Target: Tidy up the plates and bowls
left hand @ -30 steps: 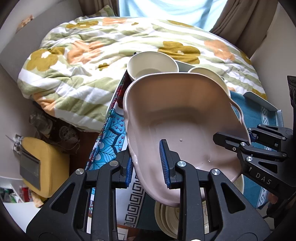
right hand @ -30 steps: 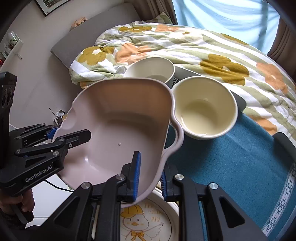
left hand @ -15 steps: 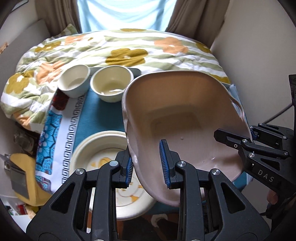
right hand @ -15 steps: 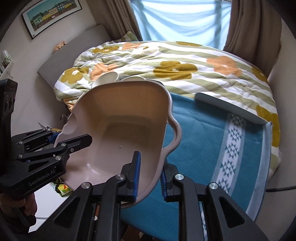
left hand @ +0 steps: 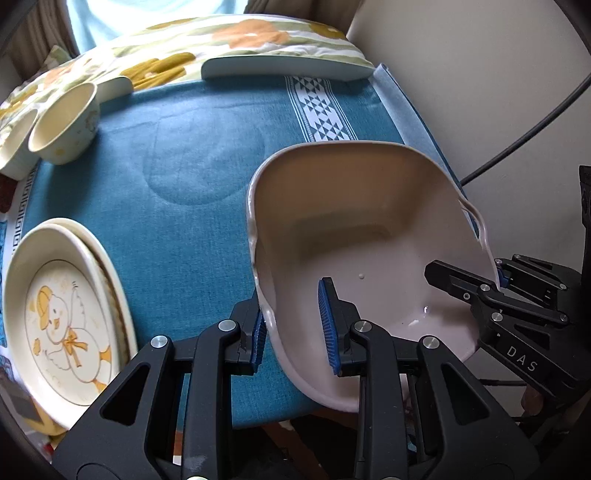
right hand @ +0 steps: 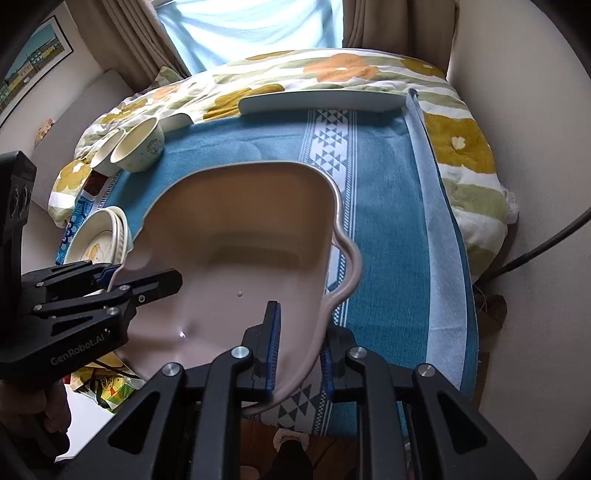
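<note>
The pink basin (left hand: 354, 236) is gripped at opposite rims by the left claw (left hand: 291, 325) and right claw (right hand: 299, 347), above the blue tabletop (left hand: 192, 155). Plates (left hand: 62, 314) are stacked; two bowls (left hand: 62, 125) remain unstacked.

Blue patterned cloth (left hand: 192, 155) over table; floral duvet (right hand: 369, 74) behind; curtains (right hand: 122, 22); framed picture (right hand: 33, 62) on wall.

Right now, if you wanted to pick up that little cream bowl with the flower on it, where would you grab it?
Probably by the rim of the flowered bowl, coming from above with one finger inside, one outside. It stands upright and open, its thin lip suits the pads, and another bowl crowds its left side, so favour the freer right edge.
</note>
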Demonstrator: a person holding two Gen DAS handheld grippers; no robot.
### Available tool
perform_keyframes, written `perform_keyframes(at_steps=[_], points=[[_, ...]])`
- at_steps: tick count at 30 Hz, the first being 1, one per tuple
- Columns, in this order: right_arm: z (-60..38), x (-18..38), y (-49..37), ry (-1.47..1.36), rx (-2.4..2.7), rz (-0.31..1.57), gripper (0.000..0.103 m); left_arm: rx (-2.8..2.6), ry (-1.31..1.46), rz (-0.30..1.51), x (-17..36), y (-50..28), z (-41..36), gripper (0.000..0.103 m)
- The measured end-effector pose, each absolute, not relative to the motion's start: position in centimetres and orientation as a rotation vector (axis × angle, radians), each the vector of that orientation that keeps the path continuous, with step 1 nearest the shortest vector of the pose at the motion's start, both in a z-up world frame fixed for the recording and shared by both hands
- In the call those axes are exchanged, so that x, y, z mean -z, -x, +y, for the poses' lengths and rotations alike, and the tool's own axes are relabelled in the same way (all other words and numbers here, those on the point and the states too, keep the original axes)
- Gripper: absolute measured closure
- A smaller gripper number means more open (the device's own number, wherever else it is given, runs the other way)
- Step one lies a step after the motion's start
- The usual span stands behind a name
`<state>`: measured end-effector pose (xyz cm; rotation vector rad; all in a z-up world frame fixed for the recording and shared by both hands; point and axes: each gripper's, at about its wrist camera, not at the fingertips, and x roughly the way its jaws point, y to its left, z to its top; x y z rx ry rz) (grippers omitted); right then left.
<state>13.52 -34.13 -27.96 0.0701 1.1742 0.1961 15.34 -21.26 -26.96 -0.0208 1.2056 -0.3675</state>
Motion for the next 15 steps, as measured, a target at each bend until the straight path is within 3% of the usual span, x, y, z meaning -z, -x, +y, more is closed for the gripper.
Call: perform_keyframes(at_steps=[15], points=[[-37.3,31.1,-13.0,-0.189,-0.185,1.15,0.085,0.358,-0.034,1.191,29.5,-15.5,-23.2,0.08]])
